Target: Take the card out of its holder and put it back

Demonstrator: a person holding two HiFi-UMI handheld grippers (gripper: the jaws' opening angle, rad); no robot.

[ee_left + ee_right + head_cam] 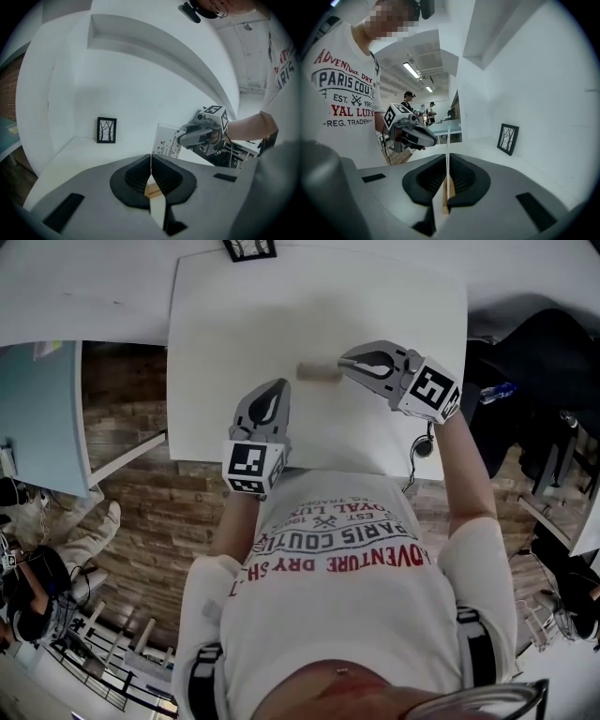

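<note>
Head view. Smooth white table (234, 324) from centre up to 12 o'clock, with a small black frame (250, 247) at the 12 edge. Short tan holder (319, 371), bar-shaped, lying flat just above centre. Left gripper (278, 388), grey with black pads, at 11, pointing toward 12, bare forearm straight below it. Right gripper (347, 362) at 1, pointing toward 9, tips just beside the holder's right end, forearm running down toward 4.

Left gripper view. Ribbed black pads pressed together, nothing clearly between them. Thin, clear, rectangular card (166, 140) with small dark butterfly prints, upright at 1 from the pads, right edge pinched by the right gripper. Lower edge hidden behind the grey jaws, so seating in the holder impossible to tell. Frame at 9.

Right gripper view. Jaws clamped on the card, seen edge-on as a pale sliver rising toward 12. Left gripper at 10, tips aimed toward the card. Frame at 3.
</note>
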